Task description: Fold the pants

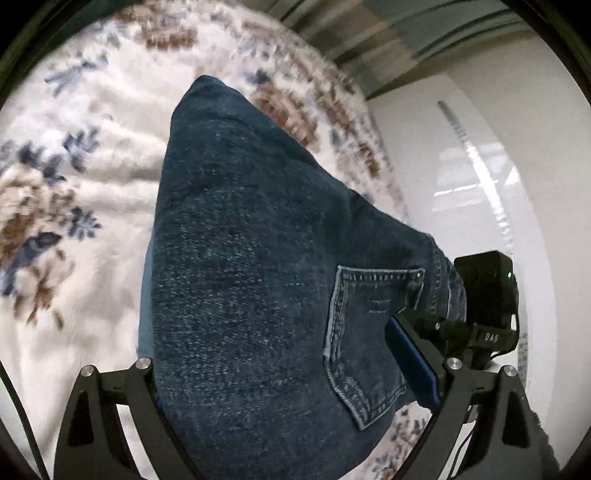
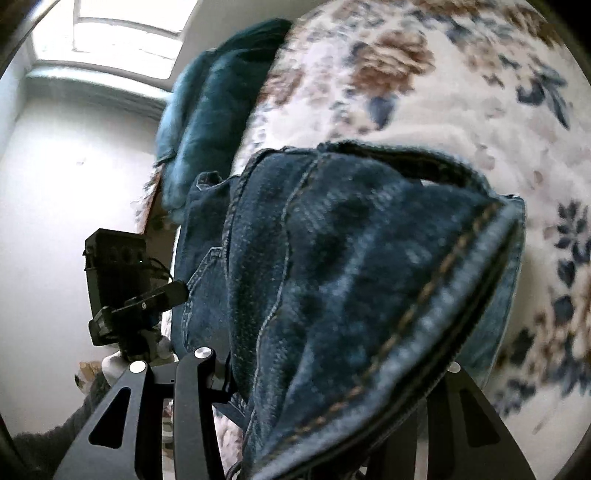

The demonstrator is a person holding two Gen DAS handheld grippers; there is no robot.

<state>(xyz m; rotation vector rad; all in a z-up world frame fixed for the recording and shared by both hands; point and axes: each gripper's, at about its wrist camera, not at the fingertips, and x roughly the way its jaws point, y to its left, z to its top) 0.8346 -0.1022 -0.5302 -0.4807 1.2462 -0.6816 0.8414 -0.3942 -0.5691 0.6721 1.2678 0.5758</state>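
Dark blue denim pants (image 1: pixel 251 280) hang lifted above a floral blanket, held by both grippers. In the left wrist view the fabric fills the space between my left gripper's fingers (image 1: pixel 295 424), back pocket (image 1: pixel 369 343) facing the camera. The right gripper (image 1: pixel 476 314) shows at the pants' right edge. In the right wrist view the pants (image 2: pixel 351 277) bunch between my right gripper's fingers (image 2: pixel 325 406), hem seam across the front. The left gripper (image 2: pixel 147 295) grips the far edge at the left. Fingertips of both are hidden by denim.
A white blanket with blue and brown flowers (image 1: pixel 74 184) covers the bed below; it also shows in the right wrist view (image 2: pixel 443 74). A teal fuzzy cloth (image 2: pixel 207 110) lies at the bed's edge. A white wall (image 1: pixel 461 166) and a window (image 2: pixel 122 26) lie beyond.
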